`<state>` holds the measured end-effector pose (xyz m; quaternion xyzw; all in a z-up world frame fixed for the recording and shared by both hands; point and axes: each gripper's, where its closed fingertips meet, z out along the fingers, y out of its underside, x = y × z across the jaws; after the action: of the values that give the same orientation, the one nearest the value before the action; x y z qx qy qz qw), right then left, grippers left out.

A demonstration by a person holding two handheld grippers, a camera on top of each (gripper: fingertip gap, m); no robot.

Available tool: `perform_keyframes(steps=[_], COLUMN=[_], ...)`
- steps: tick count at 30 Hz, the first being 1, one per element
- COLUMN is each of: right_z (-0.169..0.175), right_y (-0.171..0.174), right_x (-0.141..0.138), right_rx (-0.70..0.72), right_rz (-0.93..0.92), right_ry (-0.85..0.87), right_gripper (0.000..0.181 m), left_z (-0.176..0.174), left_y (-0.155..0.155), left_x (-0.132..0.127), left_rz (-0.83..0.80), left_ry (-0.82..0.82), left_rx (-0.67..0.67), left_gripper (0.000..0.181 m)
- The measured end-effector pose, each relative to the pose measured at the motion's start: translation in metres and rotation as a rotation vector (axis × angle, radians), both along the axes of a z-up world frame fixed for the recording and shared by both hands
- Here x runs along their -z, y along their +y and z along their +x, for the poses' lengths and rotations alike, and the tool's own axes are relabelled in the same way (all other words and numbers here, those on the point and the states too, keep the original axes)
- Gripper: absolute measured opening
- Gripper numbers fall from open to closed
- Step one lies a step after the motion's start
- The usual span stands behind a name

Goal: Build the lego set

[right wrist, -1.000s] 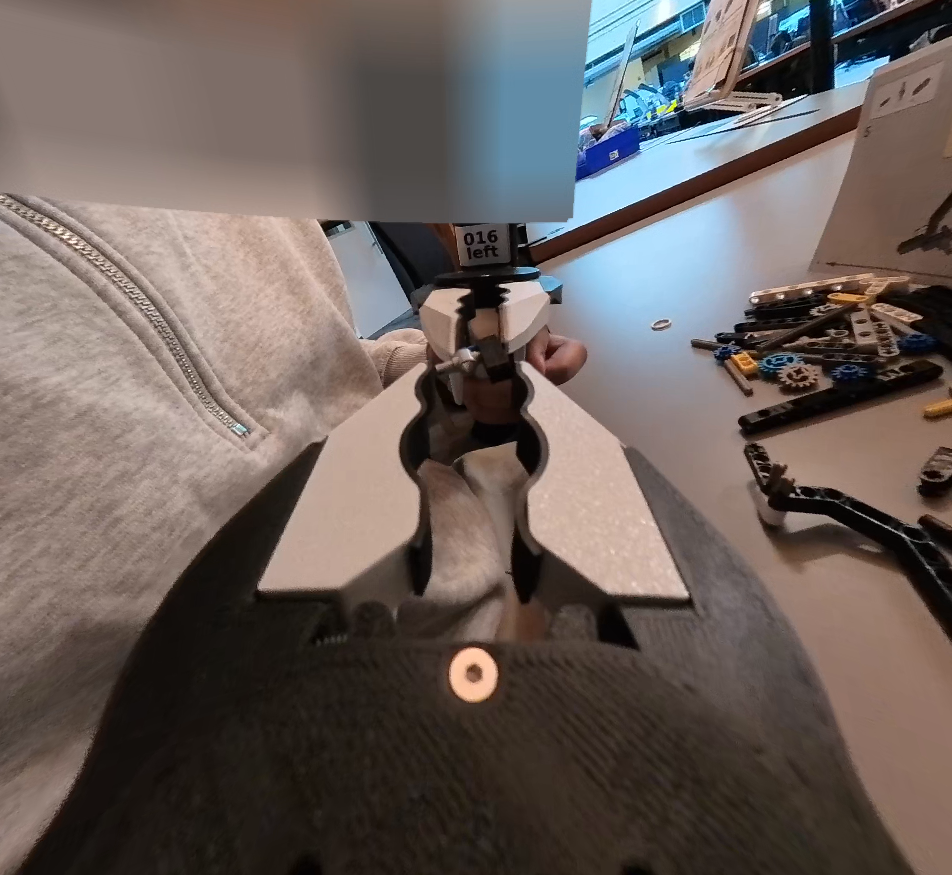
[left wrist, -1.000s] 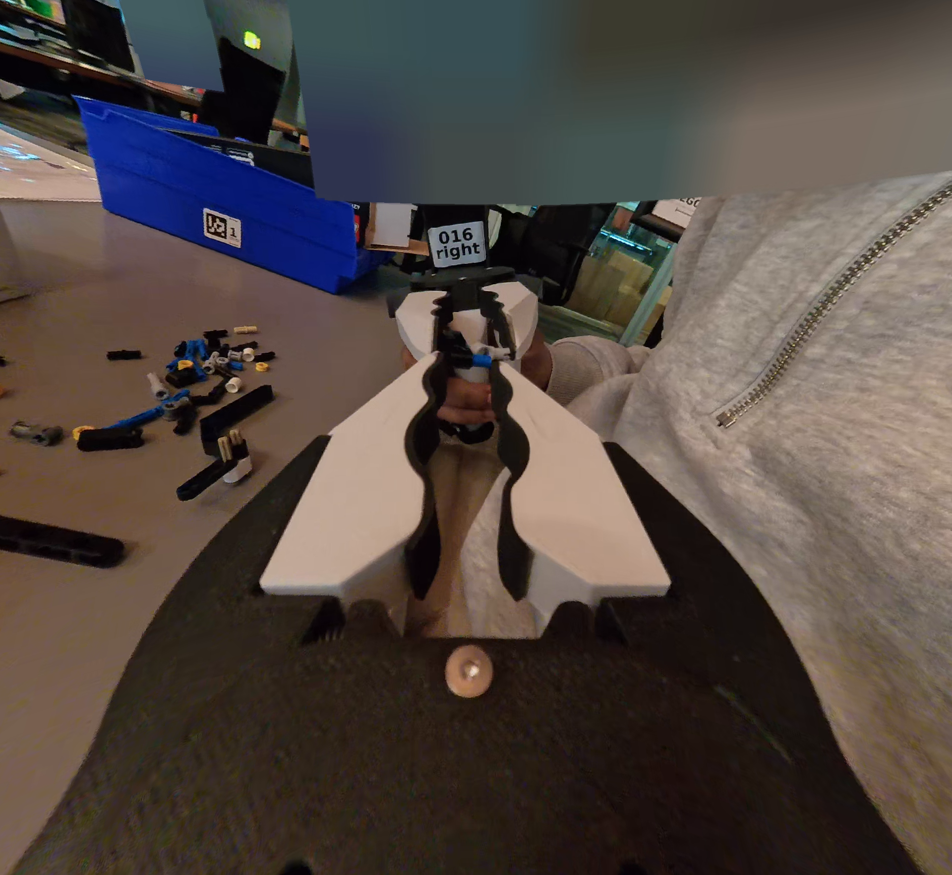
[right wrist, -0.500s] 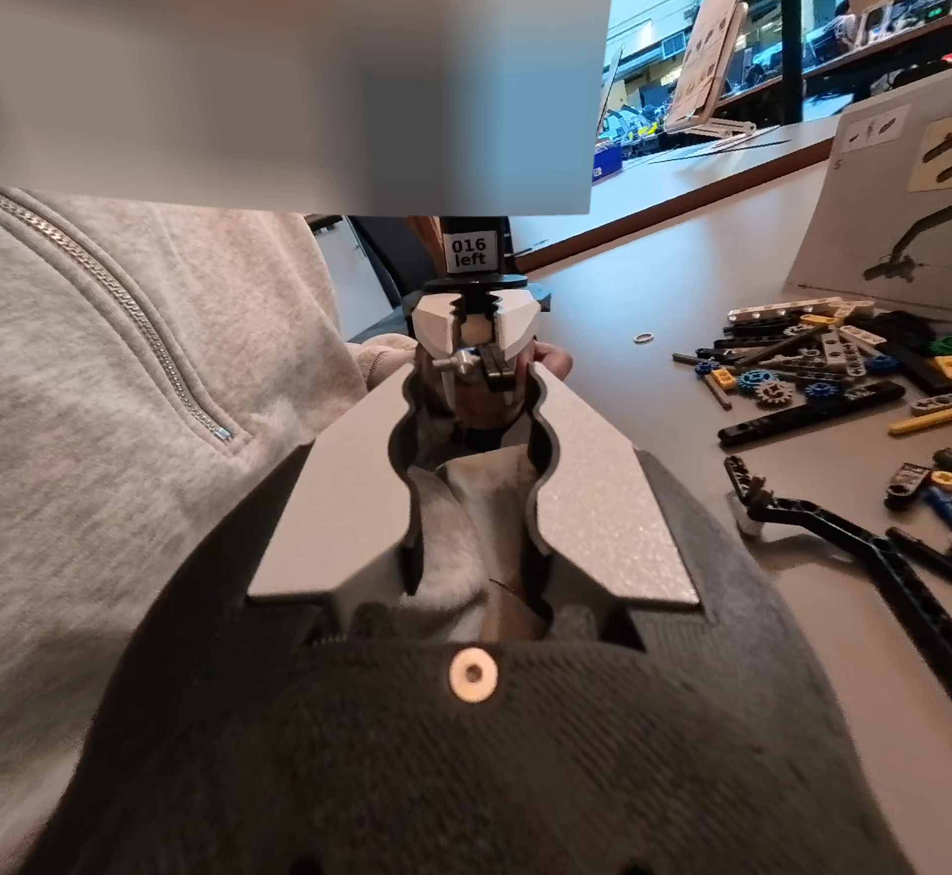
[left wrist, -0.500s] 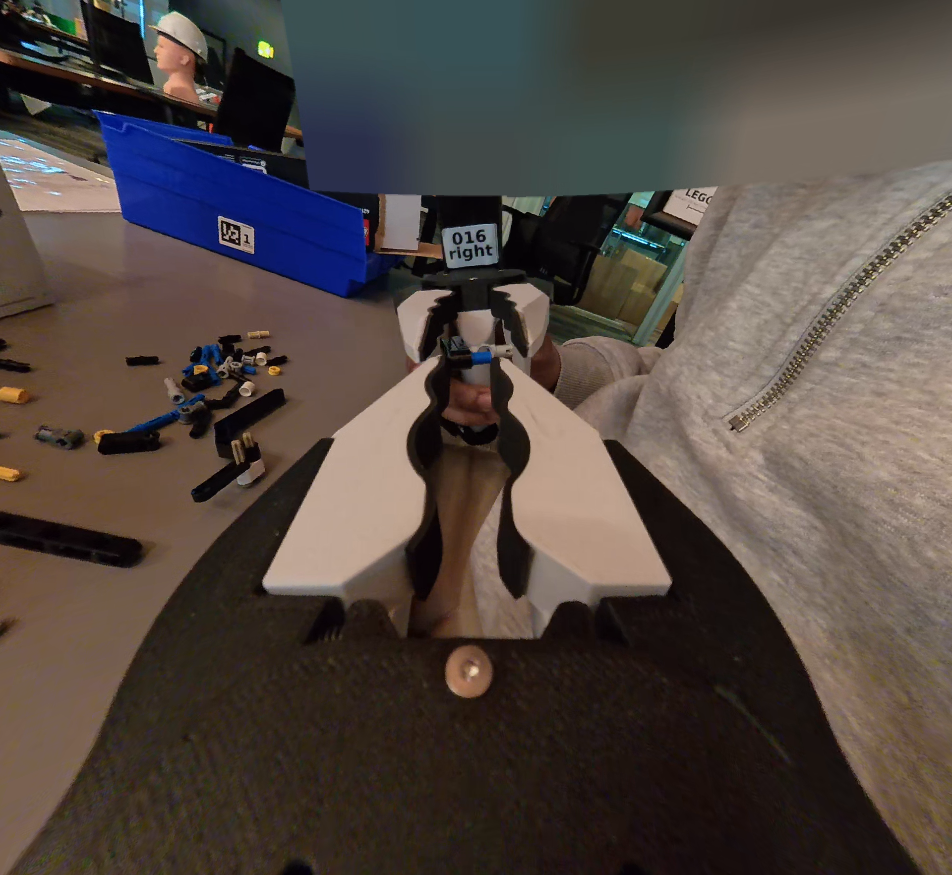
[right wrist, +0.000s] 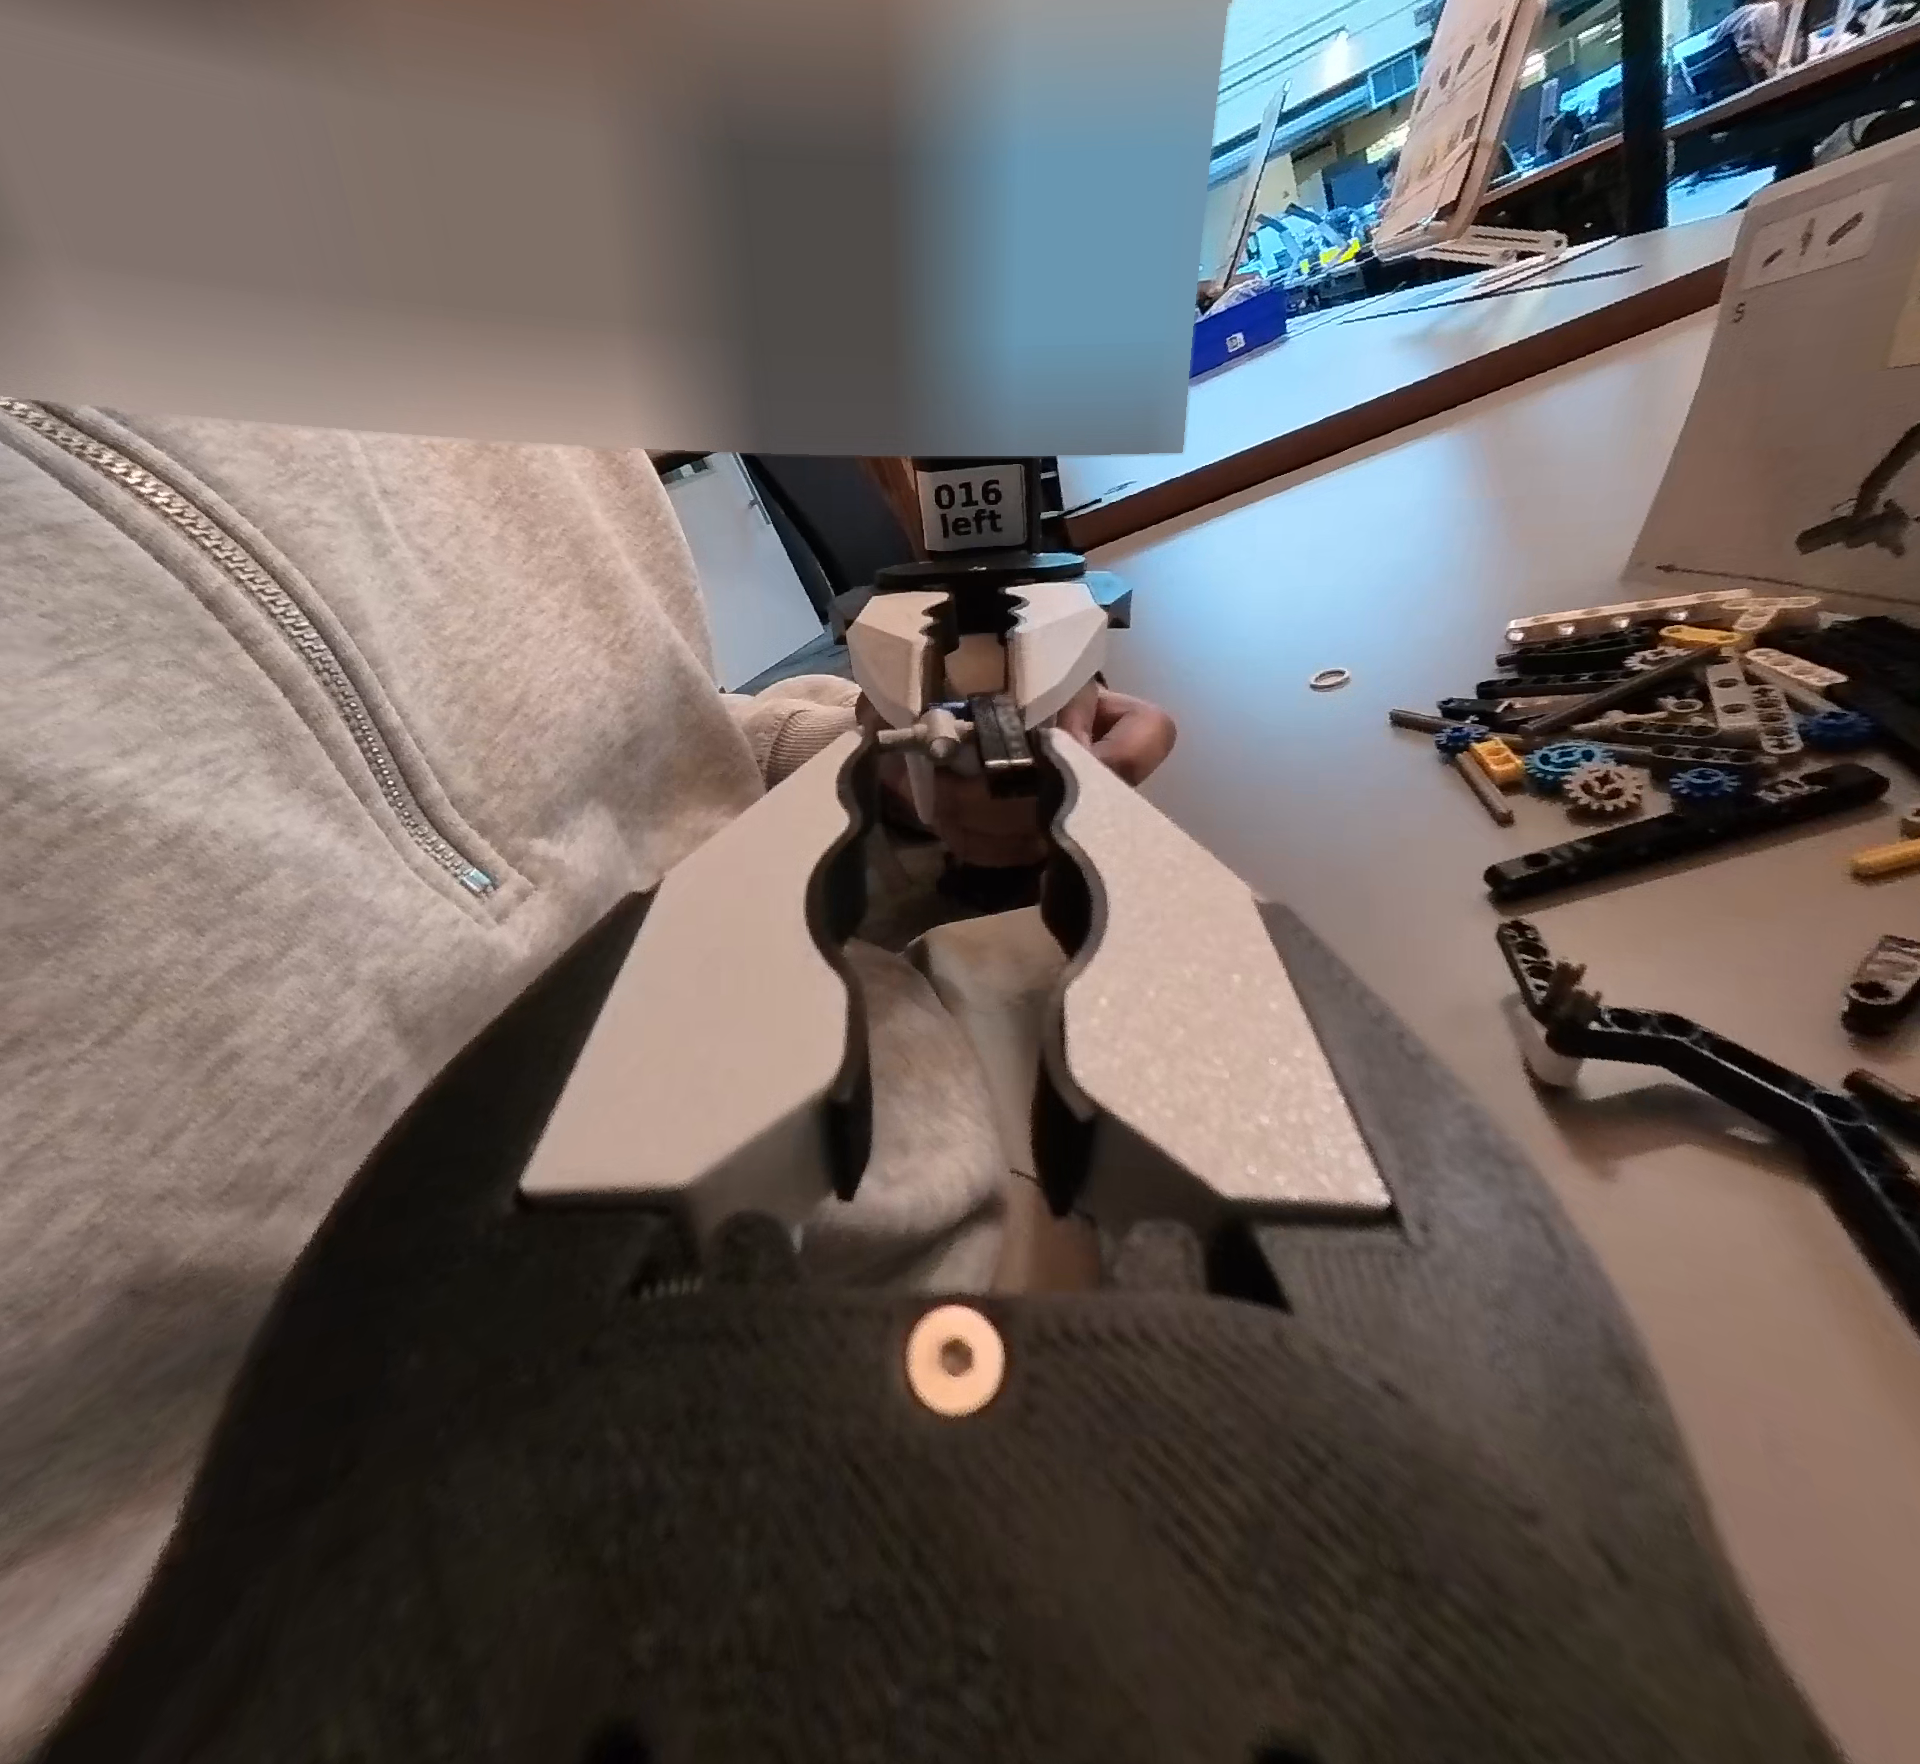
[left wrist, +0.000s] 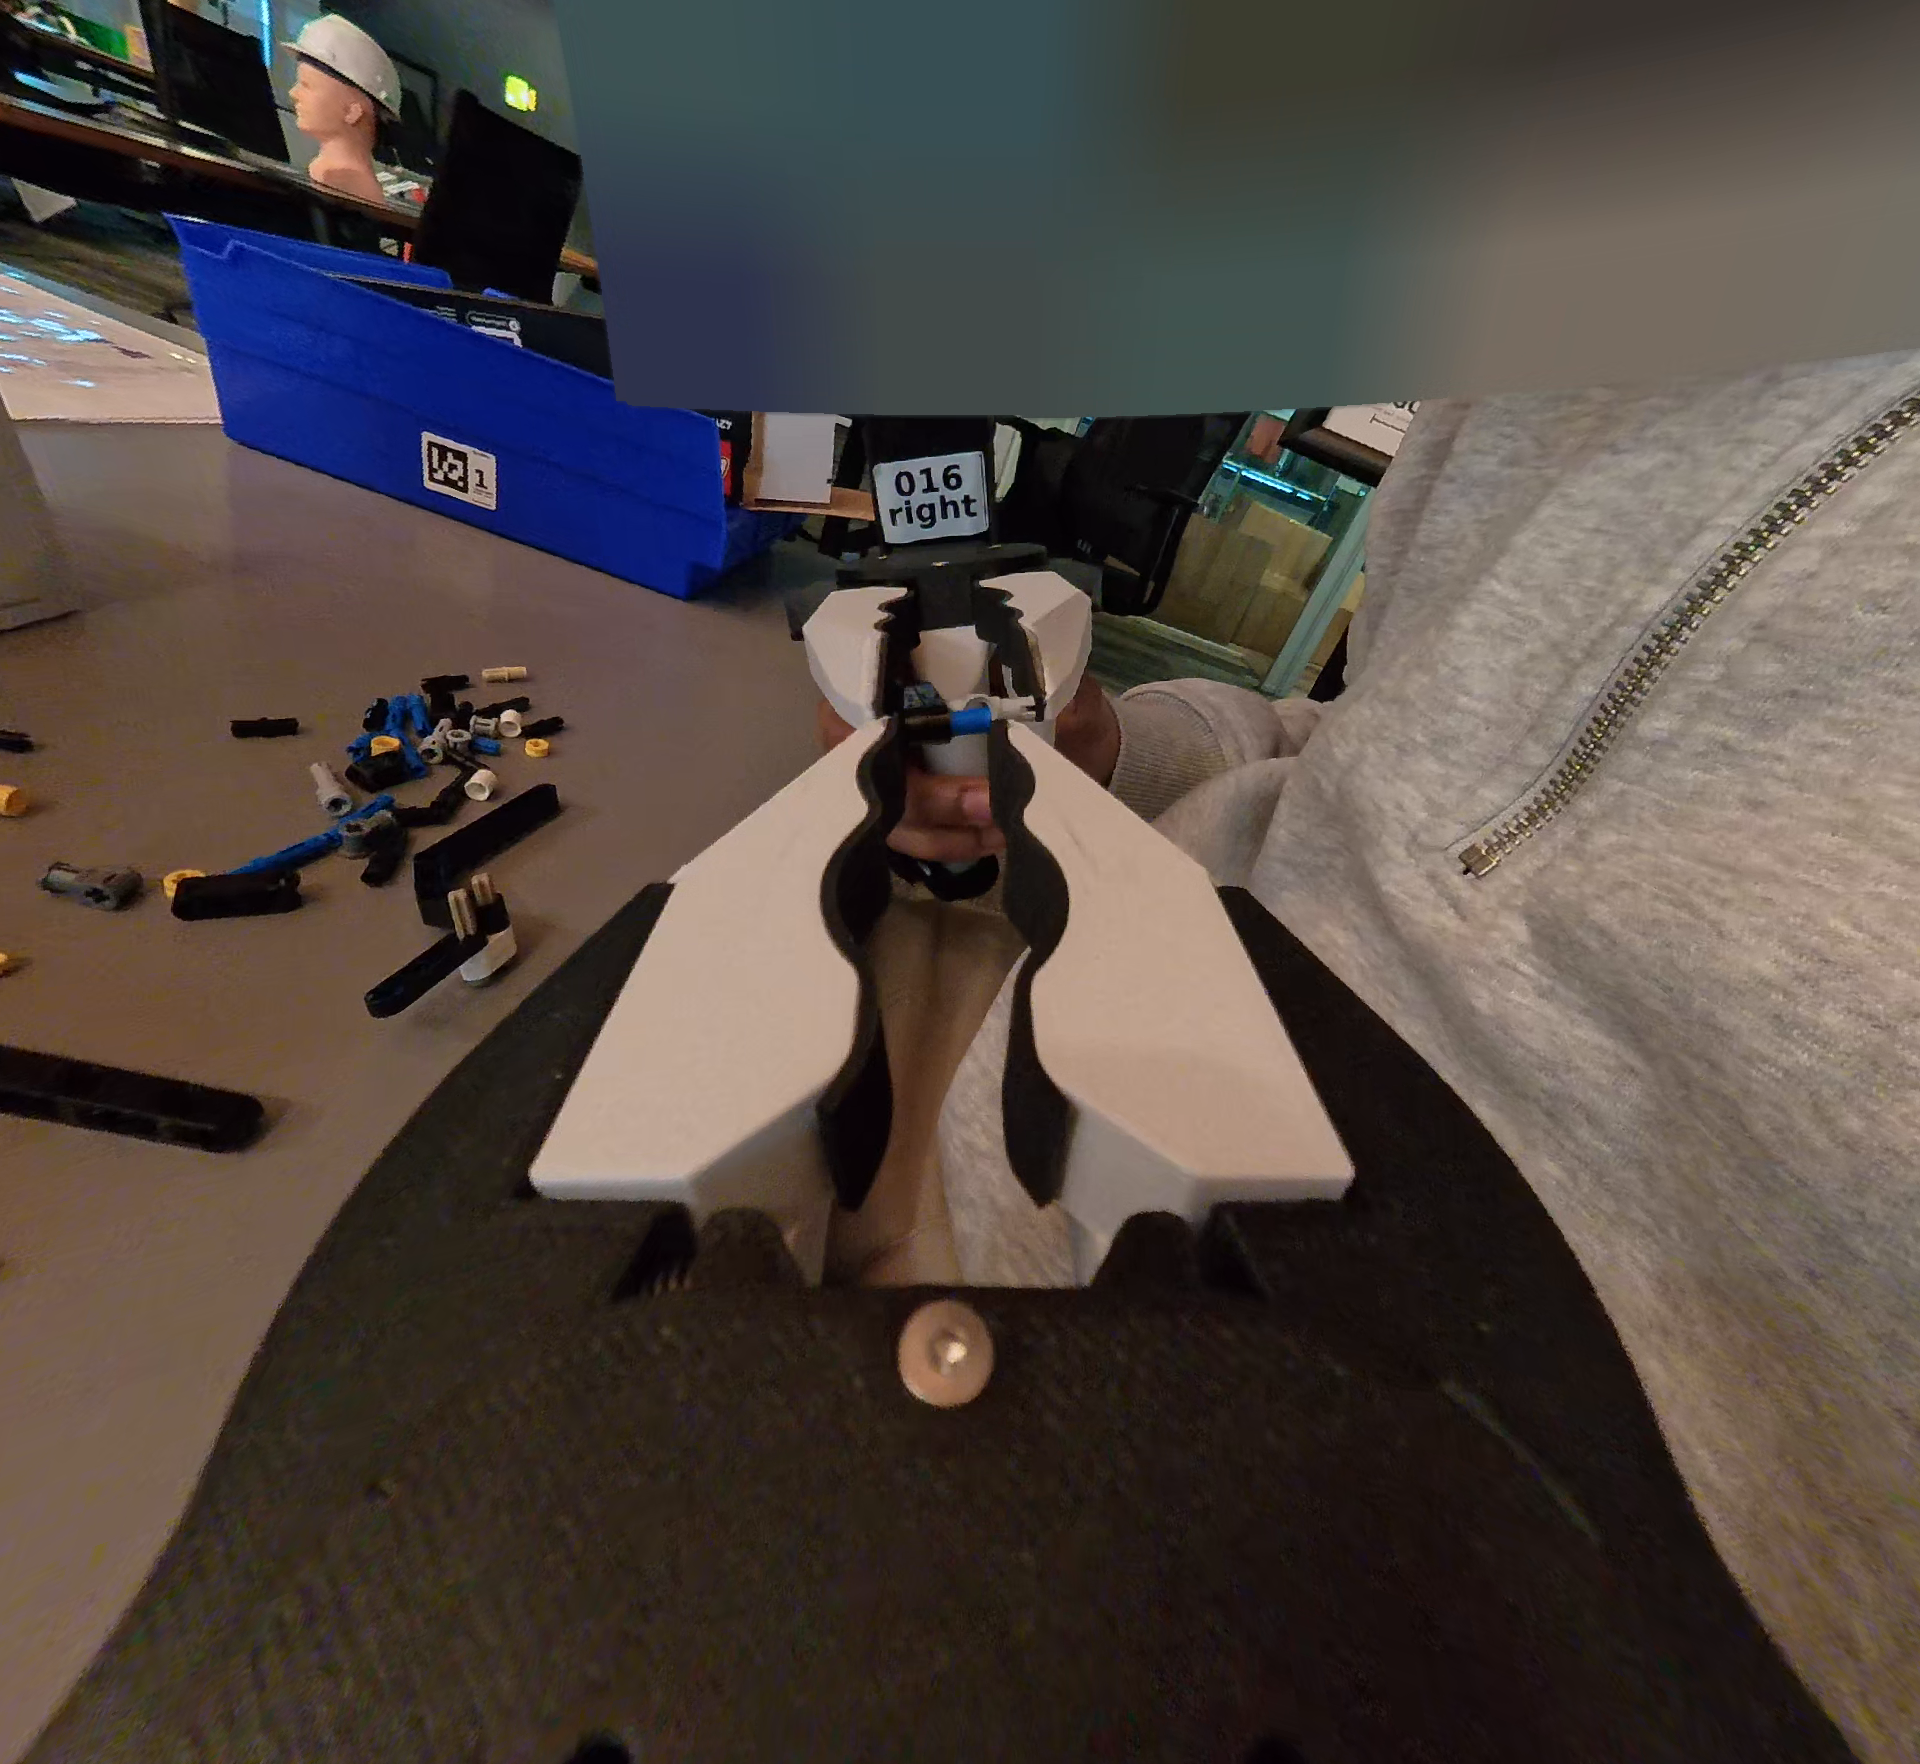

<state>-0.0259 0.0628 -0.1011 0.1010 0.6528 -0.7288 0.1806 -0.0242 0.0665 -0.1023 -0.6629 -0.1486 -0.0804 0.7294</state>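
A white printed label [left wrist: 928, 495] sits on the right gripper [left wrist: 951, 722], another label [right wrist: 969, 509] on the left gripper [right wrist: 961, 740], a coded sticker [left wrist: 458, 471] on the blue bin [left wrist: 343, 384], and print on the instruction sheet [right wrist: 1766, 426].
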Motion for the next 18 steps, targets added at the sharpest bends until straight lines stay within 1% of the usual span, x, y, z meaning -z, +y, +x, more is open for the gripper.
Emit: perform_keyframes(steps=[14,18], right_z=[0.0016,-0.0005], right_y=[0.0016,0.0023], right_x=[0.0061,0.006], right_rx=[-0.035,-0.015], right_rz=[0.02,0.019], right_ry=[-0.05,-0.044], right_gripper=[0.025,0.026], left_z=[0.0009,0.0002], left_y=[0.0034,0.0043], left_x=[0.0048,0.0079], left_rz=[-0.095,-0.131], left_ry=[0.041,0.073], left_rx=[-0.043,-0.065], left_gripper=[0.014,0.014])
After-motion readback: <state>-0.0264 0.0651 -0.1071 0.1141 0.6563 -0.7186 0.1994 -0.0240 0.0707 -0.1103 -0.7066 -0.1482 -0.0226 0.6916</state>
